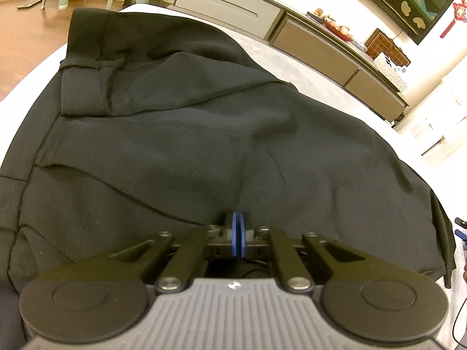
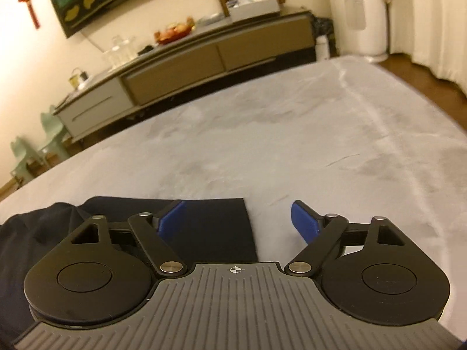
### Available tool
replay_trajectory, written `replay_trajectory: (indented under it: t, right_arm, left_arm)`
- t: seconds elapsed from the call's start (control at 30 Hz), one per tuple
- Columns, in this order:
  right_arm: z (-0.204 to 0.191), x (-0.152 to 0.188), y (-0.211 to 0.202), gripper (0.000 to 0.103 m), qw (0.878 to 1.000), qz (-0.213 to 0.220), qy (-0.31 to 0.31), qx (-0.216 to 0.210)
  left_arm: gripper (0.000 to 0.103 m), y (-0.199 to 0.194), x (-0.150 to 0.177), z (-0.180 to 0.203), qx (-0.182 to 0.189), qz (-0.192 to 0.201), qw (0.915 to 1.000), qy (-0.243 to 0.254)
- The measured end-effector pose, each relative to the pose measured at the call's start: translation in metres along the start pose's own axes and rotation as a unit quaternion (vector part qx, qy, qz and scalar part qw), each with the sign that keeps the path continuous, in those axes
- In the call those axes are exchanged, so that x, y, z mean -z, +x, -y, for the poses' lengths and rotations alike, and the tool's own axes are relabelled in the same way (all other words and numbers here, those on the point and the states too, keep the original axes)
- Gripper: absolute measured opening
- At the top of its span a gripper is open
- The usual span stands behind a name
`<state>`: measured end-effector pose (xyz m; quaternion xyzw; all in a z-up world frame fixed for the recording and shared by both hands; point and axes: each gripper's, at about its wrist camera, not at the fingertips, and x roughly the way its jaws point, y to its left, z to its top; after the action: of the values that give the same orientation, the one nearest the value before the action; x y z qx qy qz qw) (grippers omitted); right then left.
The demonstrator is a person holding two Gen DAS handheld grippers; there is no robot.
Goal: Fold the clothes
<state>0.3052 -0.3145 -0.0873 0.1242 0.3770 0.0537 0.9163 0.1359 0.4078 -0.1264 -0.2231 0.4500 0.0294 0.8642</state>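
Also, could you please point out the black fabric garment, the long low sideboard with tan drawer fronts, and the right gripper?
black fabric garment [image 1: 186, 134], left wrist view, middle of its spread cloth.
long low tan-fronted sideboard [image 2: 175, 71], right wrist view, a drawer front.
right gripper [image 2: 235, 218], right wrist view, midway between the open blue fingertips.

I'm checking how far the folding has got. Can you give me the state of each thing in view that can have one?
Black fabric garment: spread rumpled over the bed, one part folded over at the far left.
Grey bedspread: mostly bare on the right gripper's side.
Left gripper: shut, blue pads together, over the garment.
Right gripper: open, nothing gripped, above the garment's straight edge.
Long grey and tan sideboard: drawers closed.
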Motion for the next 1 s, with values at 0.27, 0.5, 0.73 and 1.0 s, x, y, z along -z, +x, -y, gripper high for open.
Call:
replay_trajectory:
  t: [0.27, 0.5, 0.73, 1.0]
  right_arm:
    - [-0.055, 0.0, 0.002, 0.007, 0.988, 0.029, -0.151, -0.008]
    - [-0.044, -0.007, -0.014, 0.066, 0.957, 0.131, -0.167, 0.199]
    - [-0.011, 0.0, -0.052, 0.068, 0.993, 0.064, -0.041, 0.089]
    - [-0.042, 0.065, -0.051, 0.043, 0.978, -0.044, -0.198, 0.043]
  left_arm:
    - [0.006, 0.002, -0.001, -0.003, 0.005, -0.001, 0.9999, 0.014]
    - [0.006, 0.002, -0.002, -0.003, 0.01, -0.001, 0.9998, 0.019]
    - [0.006, -0.001, -0.001, -0.006, 0.017, -0.004, 0.9993, 0.032]
    - [0.006, -0.01, 0.002, -0.017, 0.022, -0.01, 0.9987, 0.045]
